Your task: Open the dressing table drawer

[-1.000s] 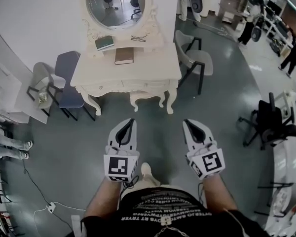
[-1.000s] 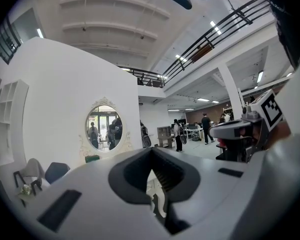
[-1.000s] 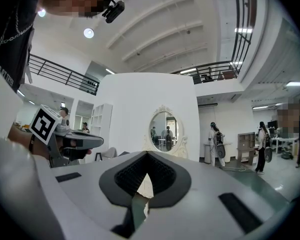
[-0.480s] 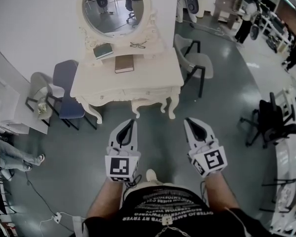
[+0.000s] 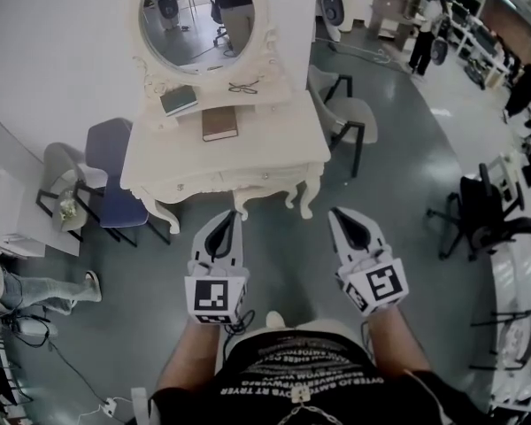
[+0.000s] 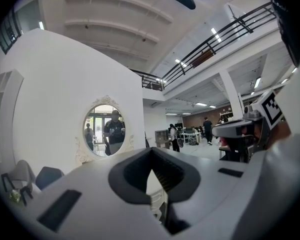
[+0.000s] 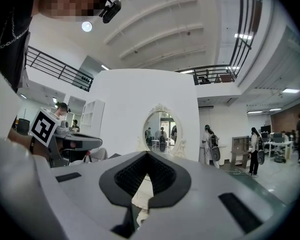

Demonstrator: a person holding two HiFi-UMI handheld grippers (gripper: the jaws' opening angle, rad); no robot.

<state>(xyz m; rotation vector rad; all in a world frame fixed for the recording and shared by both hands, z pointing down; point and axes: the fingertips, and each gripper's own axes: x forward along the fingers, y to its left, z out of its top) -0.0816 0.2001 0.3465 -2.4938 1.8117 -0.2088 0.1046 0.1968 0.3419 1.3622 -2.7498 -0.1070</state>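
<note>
The cream dressing table [image 5: 274, 153] stands against the white wall, under an oval mirror [image 5: 195, 16]. Its drawer front [image 5: 219, 182] with small knobs is closed. My left gripper [image 5: 235, 214] and right gripper [image 5: 334, 212] are held level side by side, just short of the table's front edge and touching nothing. Both are shut and empty. In the left gripper view the mirror [image 6: 104, 129] shows beyond the shut left gripper [image 6: 150, 151]. From the right gripper view the mirror [image 7: 160, 131] stands past the shut right gripper [image 7: 146, 156].
A brown book [image 5: 219, 123], a green book [image 5: 178, 99] and glasses [image 5: 242, 87] lie on the tabletop. A blue chair [image 5: 111, 175] and a grey chair [image 5: 57, 180] stand at its left, another grey chair [image 5: 350, 118] at its right. A black office chair [image 5: 482, 206] is farther right.
Both grippers and the person have come forward toward the dressing table. Its front edge now lies just ahead of the fingertips. The jaws stayed shut.
</note>
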